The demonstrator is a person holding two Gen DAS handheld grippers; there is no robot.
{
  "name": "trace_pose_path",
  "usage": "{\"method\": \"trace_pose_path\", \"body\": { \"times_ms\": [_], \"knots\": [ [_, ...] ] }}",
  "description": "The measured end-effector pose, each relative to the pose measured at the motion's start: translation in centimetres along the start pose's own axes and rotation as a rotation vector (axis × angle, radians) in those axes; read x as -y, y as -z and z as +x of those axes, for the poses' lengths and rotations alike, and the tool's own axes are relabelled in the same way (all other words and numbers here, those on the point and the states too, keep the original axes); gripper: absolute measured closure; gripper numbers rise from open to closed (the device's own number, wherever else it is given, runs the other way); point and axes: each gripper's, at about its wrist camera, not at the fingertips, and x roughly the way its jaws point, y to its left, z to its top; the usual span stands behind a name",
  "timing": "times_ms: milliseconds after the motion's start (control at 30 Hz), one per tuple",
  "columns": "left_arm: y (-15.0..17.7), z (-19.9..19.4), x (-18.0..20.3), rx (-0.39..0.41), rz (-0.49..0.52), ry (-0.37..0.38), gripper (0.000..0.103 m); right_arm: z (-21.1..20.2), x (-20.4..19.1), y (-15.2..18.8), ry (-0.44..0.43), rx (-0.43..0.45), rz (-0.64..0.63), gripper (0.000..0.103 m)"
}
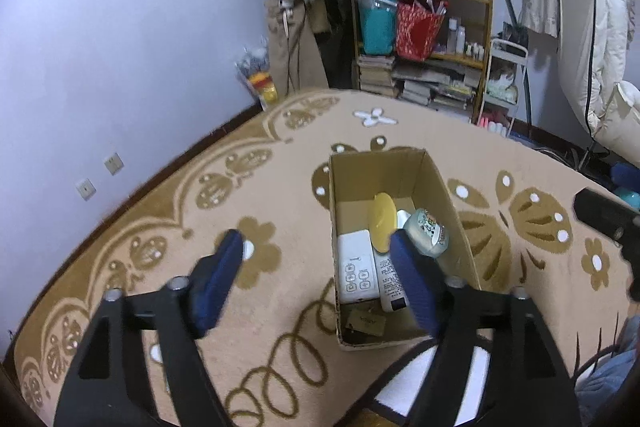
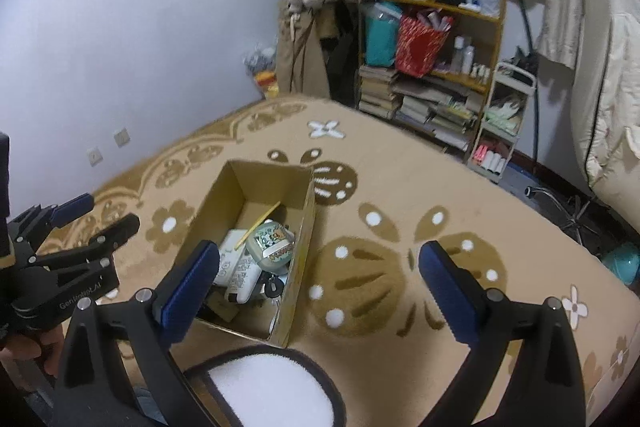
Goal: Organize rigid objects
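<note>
An open cardboard box [image 1: 376, 171] stands on the tan patterned carpet [image 1: 280, 187]. Inside lie a white device with buttons [image 1: 357, 267], a yellow disc [image 1: 382, 223], a round jar with a cartoon label [image 1: 426, 231], a white bottle [image 1: 390, 279] and a brown tag [image 1: 366, 321]. My left gripper [image 1: 316, 247] hangs open above the box's left wall, with nothing between its blue pads. In the right wrist view the same box [image 2: 260, 183] and jar [image 2: 272, 243] show. My right gripper [image 2: 320, 255] stands wide open over the box's right wall, holding nothing. The left gripper [image 2: 104, 215] appears at the left edge.
A wooden shelf [image 1: 424, 39] with books, bags and bottles stands behind the carpet, a white cart [image 1: 504, 83] beside it. Jackets hang above. A white mat with a dark border [image 2: 272, 387] lies just in front of the box. A chair base [image 2: 576, 211] stands at the right.
</note>
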Motion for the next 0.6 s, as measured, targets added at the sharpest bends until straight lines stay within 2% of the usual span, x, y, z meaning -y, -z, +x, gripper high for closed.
{"method": "trace_pose_path", "body": {
  "times_ms": [200, 367, 600],
  "knots": [
    [0.3, -3.9, -0.1, 0.101, 0.020, -0.015, 0.006, -4.4, 0.6, 1.2, 0.005, 0.076, 0.020, 0.000],
    [1.2, -6.9, -0.3, 0.193, -0.002, -0.022, 0.001, -6.6, 1.6, 3.0, 0.005, 0.115, 0.028, 0.000],
    [2.4, -9.0, 0.2, 0.243, -0.004, -0.032, 0.000, -8.3, 3.7, 5.6, 0.006, 0.161, 0.100, 0.000]
  ]
}}
